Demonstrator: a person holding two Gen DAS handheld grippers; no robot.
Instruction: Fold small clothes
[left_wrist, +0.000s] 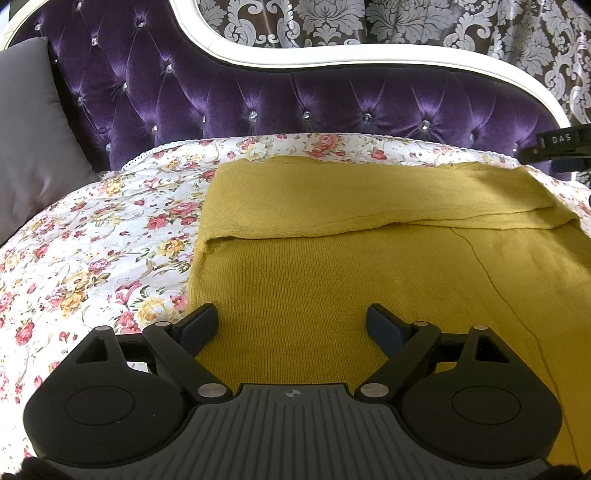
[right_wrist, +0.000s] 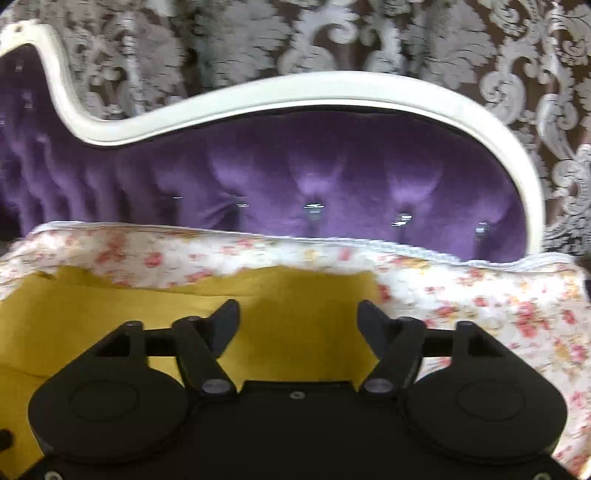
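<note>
Lying flat on one floral bedspread (left_wrist: 92, 254): one mustard knit garment (left_wrist: 332, 280), far part folded over toward the camera, fold edge crossing its middle. Left gripper (left_wrist: 291, 325) wide apart, nothing between the pads, over the garment's near left part. Right gripper (right_wrist: 297, 325) also wide and empty, over the garment's far right corner; picture blurred. One grey pillow (left_wrist: 33, 140) far left. One purple tufted headboard (left_wrist: 258, 96) bounds the far edge. Bare bedspread left of the garment.
</note>
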